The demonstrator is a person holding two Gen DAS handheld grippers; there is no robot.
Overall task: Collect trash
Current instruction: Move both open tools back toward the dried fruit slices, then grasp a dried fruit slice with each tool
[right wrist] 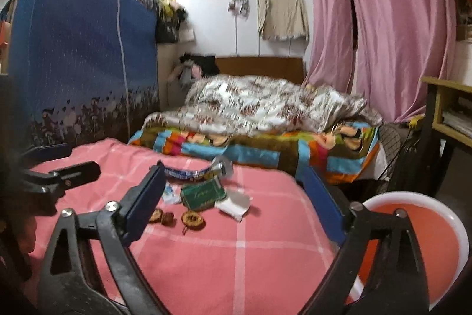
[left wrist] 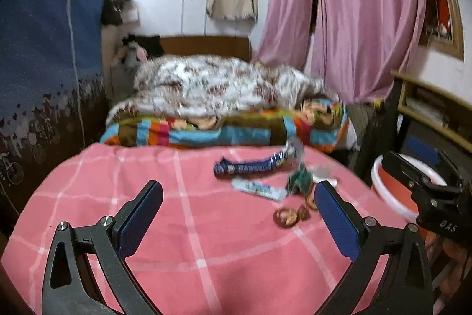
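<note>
Trash lies in a loose cluster on the pink checked sheet (left wrist: pixel 177 241). There is a long blue wrapper (left wrist: pixel 250 166), a white and blue wrapper (left wrist: pixel 259 191), a green packet (left wrist: pixel 299 180) and brown round scraps (left wrist: pixel 286 216). My left gripper (left wrist: pixel 239 185) is open above the sheet, short of the cluster, with nothing between its pads. In the right wrist view the green packet (right wrist: pixel 203 192), a torn white wrapper (right wrist: pixel 236 204) and the brown scraps (right wrist: pixel 193 219) lie ahead of my right gripper (right wrist: pixel 233 170). It is open, and its pads touch nothing.
An orange bin with a white rim (right wrist: pixel 460 229) stands off the bed's right side, also seen in the left wrist view (left wrist: pixel 376 182). Folded colourful blankets (left wrist: pixel 236 132) and a floral quilt sit further up the bed. A blue fabric wardrobe (right wrist: pixel 82 49) stands left, pink curtains (right wrist: pixel 398 19) right.
</note>
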